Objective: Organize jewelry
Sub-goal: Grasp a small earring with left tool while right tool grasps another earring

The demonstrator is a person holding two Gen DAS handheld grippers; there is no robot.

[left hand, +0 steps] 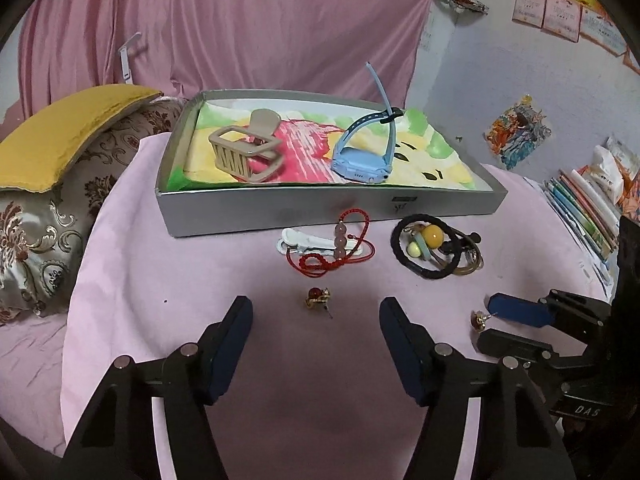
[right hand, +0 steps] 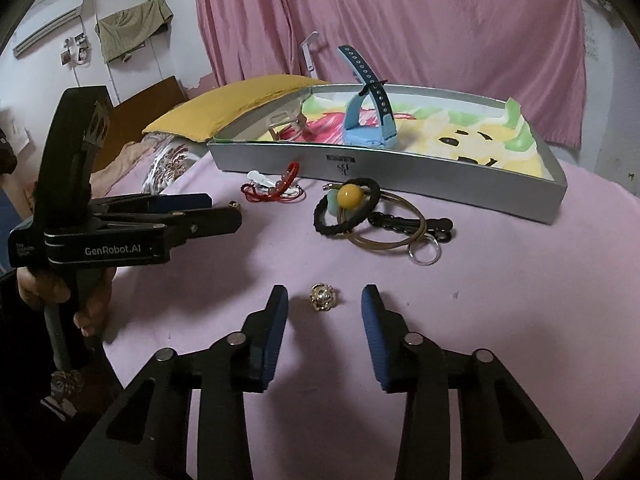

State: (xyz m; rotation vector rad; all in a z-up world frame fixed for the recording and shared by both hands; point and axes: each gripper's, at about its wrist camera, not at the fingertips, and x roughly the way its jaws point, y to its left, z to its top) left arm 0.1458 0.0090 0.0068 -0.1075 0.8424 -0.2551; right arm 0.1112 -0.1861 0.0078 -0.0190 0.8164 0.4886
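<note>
A gold earring with a red stone lies on the pink cloth between the fingertips of my left gripper, which is open and not touching it. A gold knot-shaped earring lies between the pads of my right gripper, also open with gaps on both sides. Behind them stands the grey tray, lined with a colourful cloth, holding a beige hair claw and a blue watch.
In front of the tray lie a red cord bracelet with pink beads across a white hair clip, and a black hair tie with a yellow ball among rings and a black clip. Pillows sit left, books right.
</note>
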